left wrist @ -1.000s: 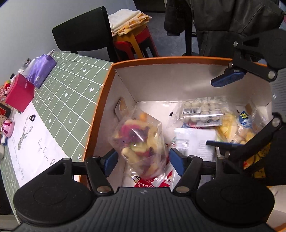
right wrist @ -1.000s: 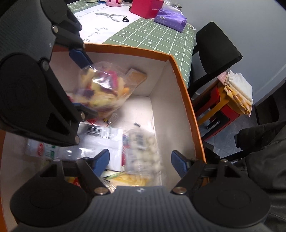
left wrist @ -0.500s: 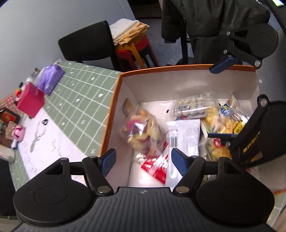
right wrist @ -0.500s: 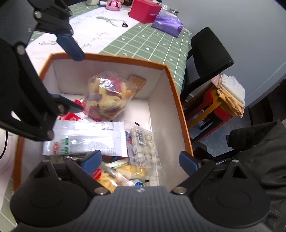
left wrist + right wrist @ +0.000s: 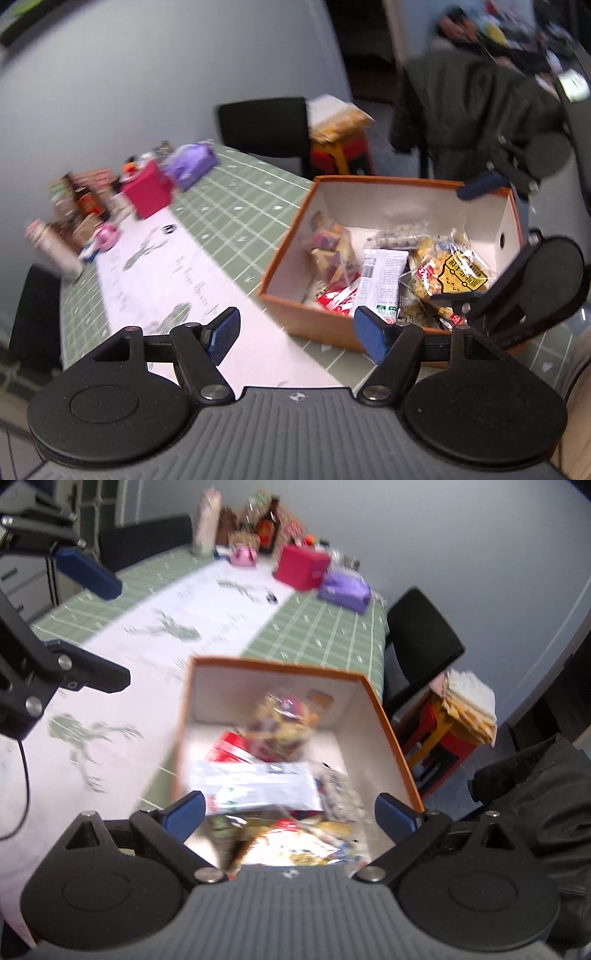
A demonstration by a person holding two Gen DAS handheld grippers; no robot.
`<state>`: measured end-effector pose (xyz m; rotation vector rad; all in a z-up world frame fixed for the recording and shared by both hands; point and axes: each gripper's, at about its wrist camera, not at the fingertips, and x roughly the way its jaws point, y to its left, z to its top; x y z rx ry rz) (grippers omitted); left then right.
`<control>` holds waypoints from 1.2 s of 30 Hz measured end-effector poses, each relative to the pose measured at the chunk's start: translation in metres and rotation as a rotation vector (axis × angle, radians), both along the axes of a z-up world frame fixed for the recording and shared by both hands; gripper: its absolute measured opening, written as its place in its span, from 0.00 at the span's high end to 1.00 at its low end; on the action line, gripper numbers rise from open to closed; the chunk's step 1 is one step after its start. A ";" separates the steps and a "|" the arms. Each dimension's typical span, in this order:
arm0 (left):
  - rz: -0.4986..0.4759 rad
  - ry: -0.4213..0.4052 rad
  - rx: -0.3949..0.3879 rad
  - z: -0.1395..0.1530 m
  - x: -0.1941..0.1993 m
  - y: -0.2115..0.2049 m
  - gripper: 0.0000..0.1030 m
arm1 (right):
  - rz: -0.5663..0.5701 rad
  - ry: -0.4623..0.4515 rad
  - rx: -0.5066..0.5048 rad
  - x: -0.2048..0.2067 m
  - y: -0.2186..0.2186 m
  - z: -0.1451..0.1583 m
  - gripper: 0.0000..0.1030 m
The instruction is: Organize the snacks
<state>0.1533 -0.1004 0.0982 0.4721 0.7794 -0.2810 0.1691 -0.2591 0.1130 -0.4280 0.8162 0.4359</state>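
An orange box (image 5: 306, 321) with white inner walls sits on the green checked tablecloth and holds several snacks. In it lie a clear bag of colourful pieces (image 5: 332, 251), a long white packet (image 5: 380, 280), a red packet (image 5: 336, 299) and a yellow-labelled bag (image 5: 454, 275). My left gripper (image 5: 295, 334) hovers open and empty above the box's near left corner. My right gripper (image 5: 290, 812) is above the box (image 5: 391, 738) at its near end, its jaws opening with nothing between them. The colourful bag (image 5: 284, 723) and white packet (image 5: 255, 786) are blurred below it.
Farther along the table stand a red box (image 5: 147, 188), a purple pack (image 5: 192, 166) and several bottles (image 5: 74, 210), beside a white printed runner (image 5: 166, 280). A black chair (image 5: 266, 129), a red stool with folded cloth (image 5: 340, 147) and a dark jacket (image 5: 472, 110) stand beyond the table.
Both grippers have risen and drawn back out of the box. The colourful bag that was between the left fingers now lies inside. The right gripper's jaws have spread wider.
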 end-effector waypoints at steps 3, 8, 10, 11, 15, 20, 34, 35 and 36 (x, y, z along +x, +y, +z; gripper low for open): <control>0.054 -0.068 -0.047 0.013 -0.037 0.015 0.20 | 0.014 -0.071 0.043 -0.032 0.005 0.010 0.06; 0.127 -0.135 -0.134 0.025 -0.095 0.039 0.19 | -0.007 -0.161 0.113 -0.086 0.014 0.010 0.03; 0.173 -0.166 -0.176 0.024 -0.115 0.048 0.19 | -0.021 -0.197 0.130 -0.107 0.020 0.005 0.03; 0.208 -0.193 -0.199 0.022 -0.127 0.054 0.18 | -0.029 -0.214 0.137 -0.116 0.023 0.003 0.03; 0.340 -0.299 -0.241 0.008 -0.163 0.069 0.14 | -0.077 -0.263 0.184 -0.153 0.033 -0.002 0.03; 0.437 -0.358 -0.251 -0.014 -0.195 0.081 0.14 | -0.147 -0.315 0.221 -0.187 0.042 -0.006 0.03; 0.562 -0.297 -0.265 -0.073 -0.215 0.093 0.14 | -0.265 -0.341 0.307 -0.227 0.047 -0.026 0.03; 0.560 -0.291 -0.267 -0.075 -0.217 0.092 0.14 | -0.268 -0.342 0.311 -0.228 0.047 -0.027 0.03; 0.559 -0.286 -0.276 -0.077 -0.217 0.091 0.14 | -0.270 -0.344 0.314 -0.229 0.048 -0.027 0.03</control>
